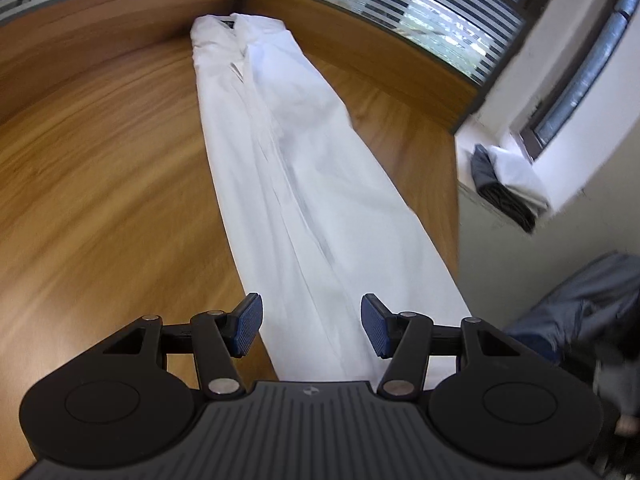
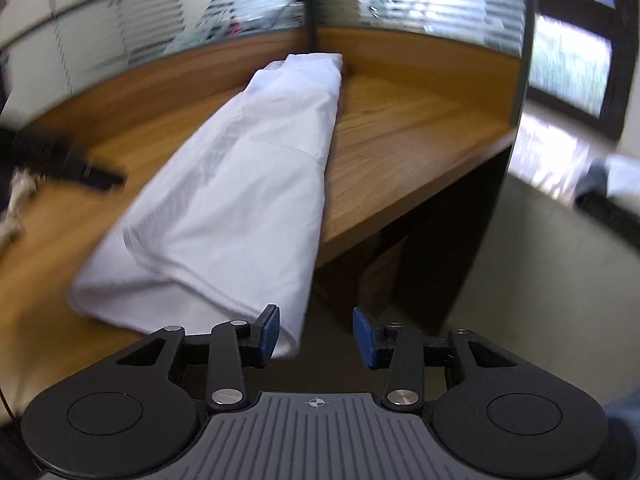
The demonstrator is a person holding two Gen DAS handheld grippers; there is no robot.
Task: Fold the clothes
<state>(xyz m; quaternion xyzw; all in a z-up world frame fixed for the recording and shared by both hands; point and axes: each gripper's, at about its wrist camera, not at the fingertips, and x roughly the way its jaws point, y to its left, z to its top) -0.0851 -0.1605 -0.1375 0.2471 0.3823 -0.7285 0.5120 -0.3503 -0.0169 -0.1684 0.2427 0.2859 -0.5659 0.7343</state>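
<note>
You held both grippers, left gripper (image 1: 312, 330) and right gripper (image 2: 316, 336), wide and empty at the white shirt's (image 1: 304, 184) near hem, likely for grasping.

Below the left jaws, the near end of the long white folded cotton garment (image 1: 304, 200) is hidden behind the gripper's body. Far to the left of the right jaws, a blurred black object (image 2: 68, 160) cannot be identified. Right of the left jaws, smeared grey-blue fabric (image 1: 580, 304) runs off the frame.
</note>
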